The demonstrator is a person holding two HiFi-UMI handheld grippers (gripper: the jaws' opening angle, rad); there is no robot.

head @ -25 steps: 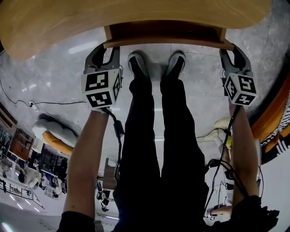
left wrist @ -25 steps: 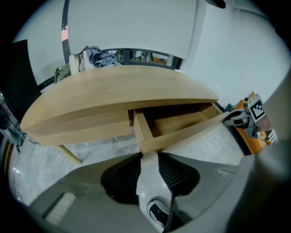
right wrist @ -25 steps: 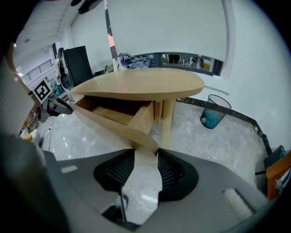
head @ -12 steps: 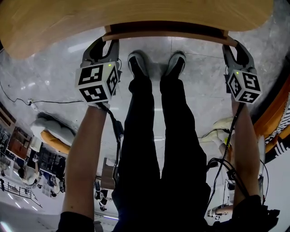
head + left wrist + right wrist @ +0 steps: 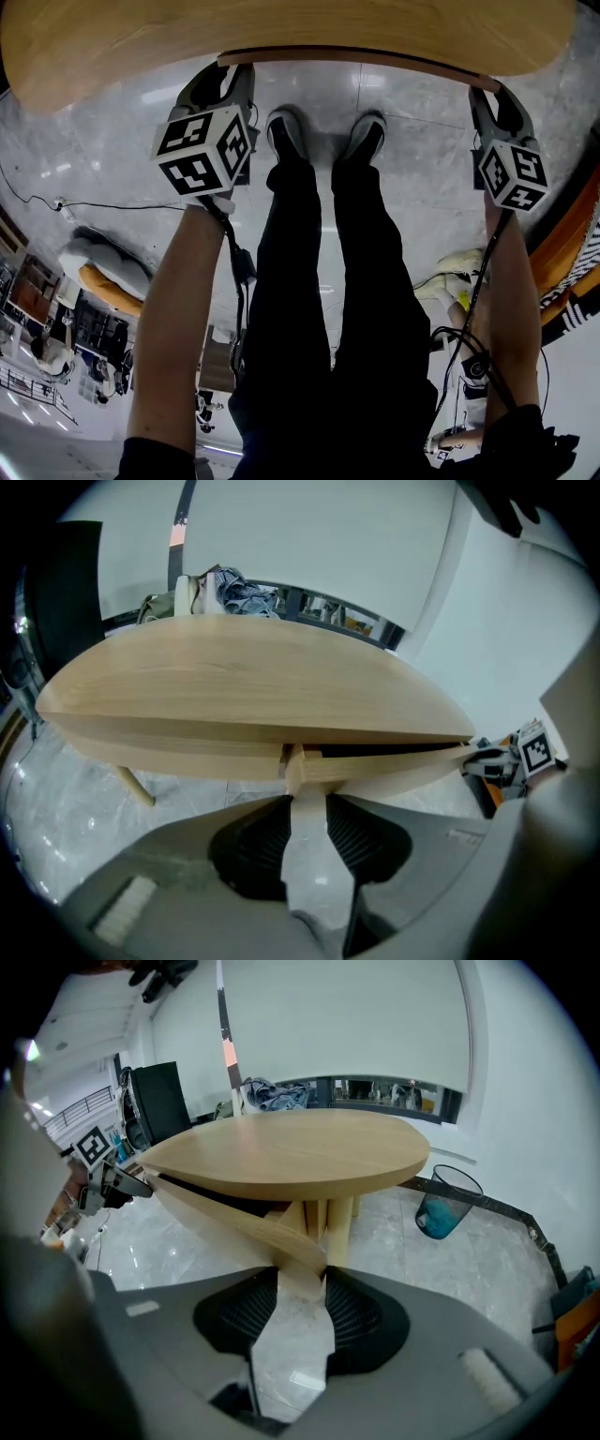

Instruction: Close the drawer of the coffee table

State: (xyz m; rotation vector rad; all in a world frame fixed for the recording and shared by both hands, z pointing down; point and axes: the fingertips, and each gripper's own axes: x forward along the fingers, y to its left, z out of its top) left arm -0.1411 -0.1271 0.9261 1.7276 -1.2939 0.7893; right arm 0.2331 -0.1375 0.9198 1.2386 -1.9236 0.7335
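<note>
The oval wooden coffee table (image 5: 281, 37) fills the top of the head view. Its drawer front (image 5: 356, 58) shows only as a thin strip just under the tabletop edge. My left gripper (image 5: 225, 82) is at the strip's left end and my right gripper (image 5: 492, 98) at its right end. In the left gripper view my left gripper (image 5: 305, 794) is shut on the end of the drawer front (image 5: 375, 766), with a narrow dark gap above it. In the right gripper view my right gripper (image 5: 302, 1274) is shut on the other end of the drawer front (image 5: 234, 1222).
The person's legs and shoes (image 5: 323, 141) stand on the marble floor between the grippers. A blue waste bin (image 5: 445, 1208) sits right of the table legs (image 5: 333, 1222). A cable (image 5: 94, 204) lies on the floor at left, and orange furniture (image 5: 562, 244) is at the right edge.
The drawer has slid in under the tabletop. Its dark inside no longer shows in the head view. Both grippers moved forward with the drawer front.
</note>
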